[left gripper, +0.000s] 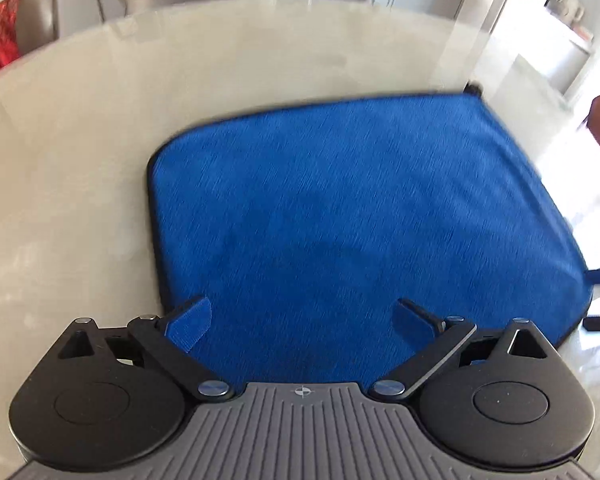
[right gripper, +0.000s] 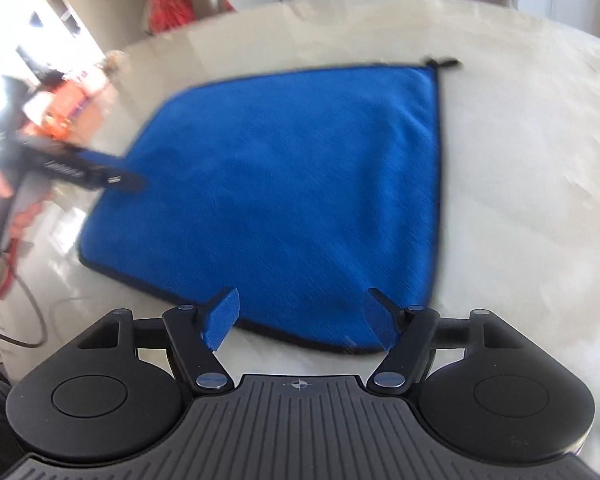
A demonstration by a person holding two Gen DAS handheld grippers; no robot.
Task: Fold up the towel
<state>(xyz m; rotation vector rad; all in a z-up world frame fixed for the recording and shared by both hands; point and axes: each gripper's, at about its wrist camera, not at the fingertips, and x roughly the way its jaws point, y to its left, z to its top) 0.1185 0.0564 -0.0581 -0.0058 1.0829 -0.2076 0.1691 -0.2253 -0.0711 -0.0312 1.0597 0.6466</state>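
Towel (left gripper: 360,220) flat on surface (left gripper: 80,160), just ahead of both tongs. Left tongs (left gripper: 302,316) over near edge, right tongs (right gripper: 298,316) at near-right corner; both spread, empty.

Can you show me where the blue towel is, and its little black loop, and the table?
towel (left gripper: 360,208), left wrist view, middle of the blue cloth.
loop (right gripper: 444,63), right wrist view, black tag at the towel's far corner.
table (left gripper: 80,184), left wrist view, bare pale top left of the towel.

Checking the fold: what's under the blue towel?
The blue towel lies flat on the pale table. Whatever it covers, including any folded layer, is hidden.
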